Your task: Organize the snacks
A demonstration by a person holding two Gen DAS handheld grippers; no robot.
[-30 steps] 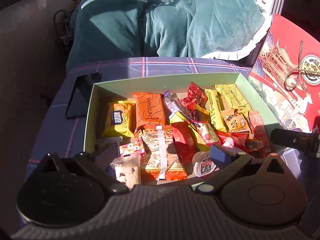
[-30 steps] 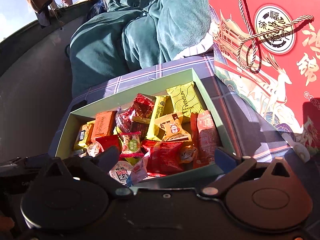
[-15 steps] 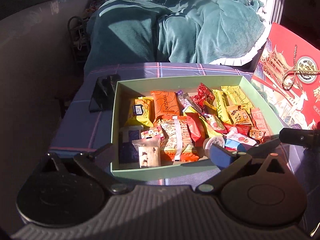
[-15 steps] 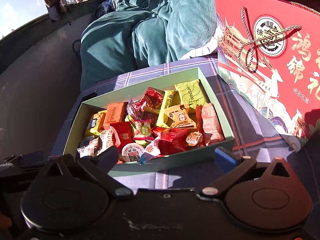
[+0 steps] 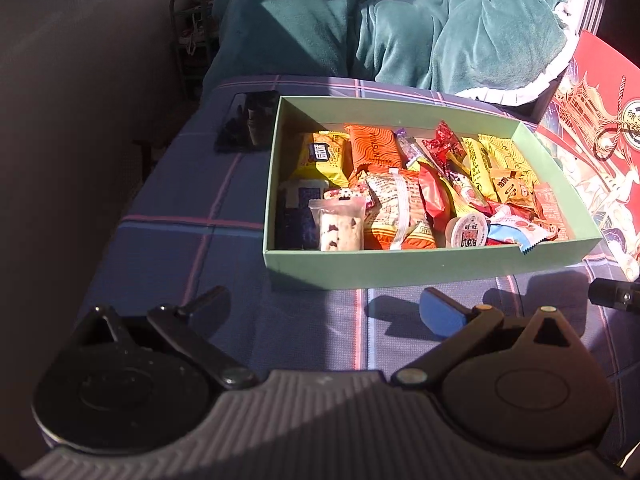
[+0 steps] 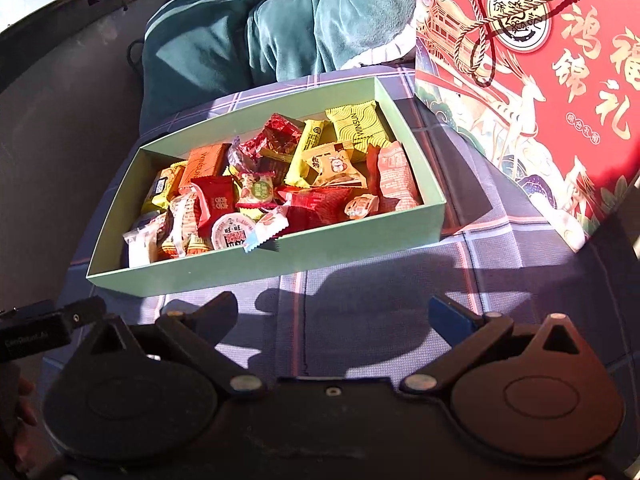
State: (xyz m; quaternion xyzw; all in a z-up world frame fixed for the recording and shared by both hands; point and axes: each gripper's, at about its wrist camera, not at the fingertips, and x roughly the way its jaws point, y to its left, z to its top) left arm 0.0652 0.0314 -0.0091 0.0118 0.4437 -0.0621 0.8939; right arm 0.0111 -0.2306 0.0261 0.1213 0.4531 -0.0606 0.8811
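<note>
A pale green open box (image 5: 420, 268) (image 6: 280, 258) sits on the plaid tablecloth, filled with several wrapped snacks: an orange packet (image 5: 374, 152), a yellow packet (image 5: 322, 156), a round jelly cup (image 5: 466, 232) (image 6: 232, 234), a clear-wrapped nougat (image 5: 340, 226) and red packets (image 6: 316, 204). My left gripper (image 5: 320, 304) is open and empty, in front of the box's near wall. My right gripper (image 6: 340, 306) is open and empty, also short of the box.
A red gift-box lid (image 6: 540, 92) with a gold cord leans at the right of the box. A black phone (image 5: 248, 120) lies left of the box. A teal blanket (image 5: 400, 20) lies behind the table. The table's left edge drops off (image 5: 132, 208).
Both grippers have pulled back from over the box toward the table's near side. The whole box and bare tablecloth in front of it now show. Both stay open.
</note>
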